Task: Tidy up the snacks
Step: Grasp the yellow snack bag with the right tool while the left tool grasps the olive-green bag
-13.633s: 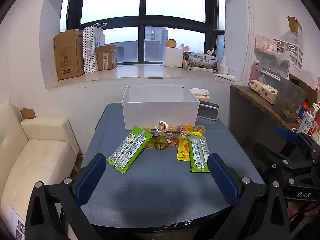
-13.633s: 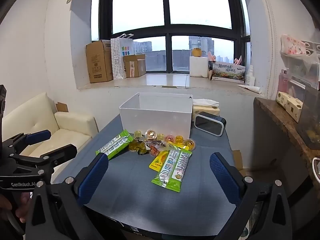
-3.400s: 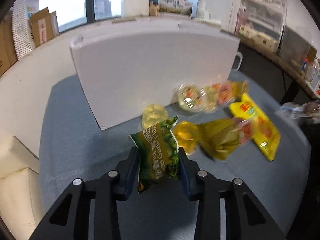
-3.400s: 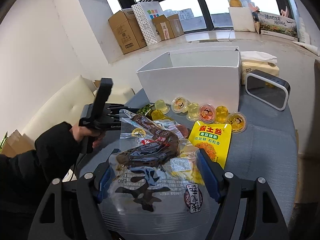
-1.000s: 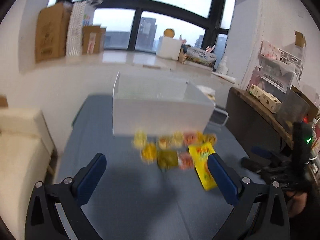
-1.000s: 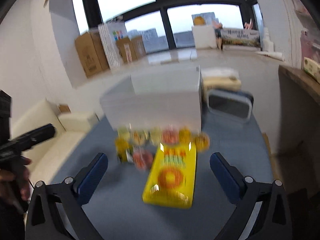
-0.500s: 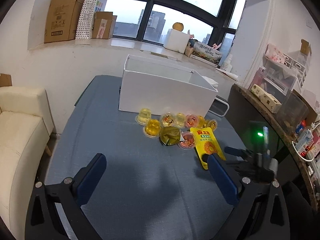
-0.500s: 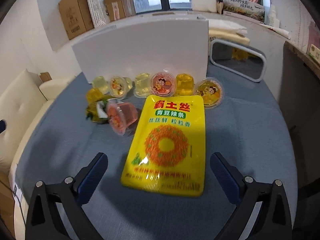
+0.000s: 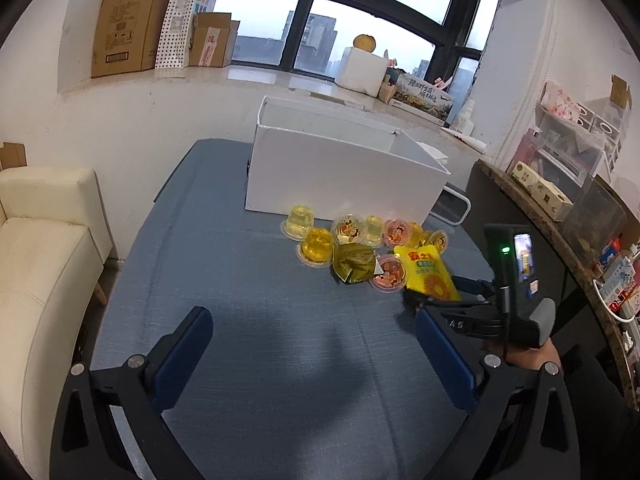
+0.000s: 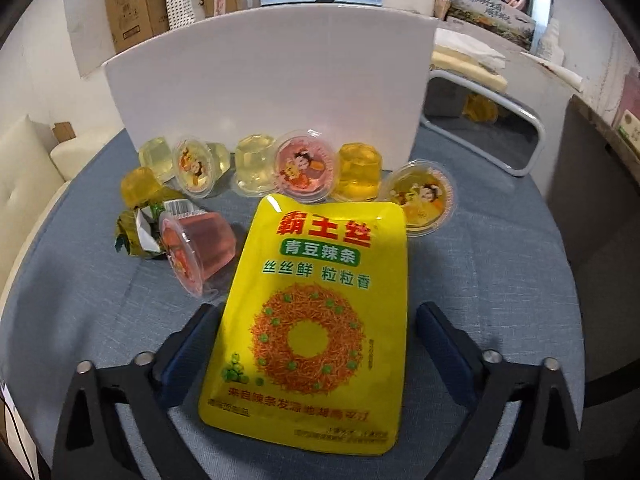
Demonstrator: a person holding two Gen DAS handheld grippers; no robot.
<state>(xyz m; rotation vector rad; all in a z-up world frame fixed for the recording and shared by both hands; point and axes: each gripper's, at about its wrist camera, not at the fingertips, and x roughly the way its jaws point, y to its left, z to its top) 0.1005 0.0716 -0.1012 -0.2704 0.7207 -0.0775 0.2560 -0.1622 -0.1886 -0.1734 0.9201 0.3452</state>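
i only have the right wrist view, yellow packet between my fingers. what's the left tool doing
Observer: The left tool is open with nothing in it, above bare blue tablecloth, short of the snack pile.
Operator: is my right tool around the packet from outside too
Observer: Yes. In the left wrist view the right tool sits at the near end of the yellow packet, one finger either side. Its jaws are closing, and I can't tell whether the pads touch yet.
Operator: anything in the white box
Observer: The left wrist view looks over the rim of the white box, but only its inner walls show, not the floor.
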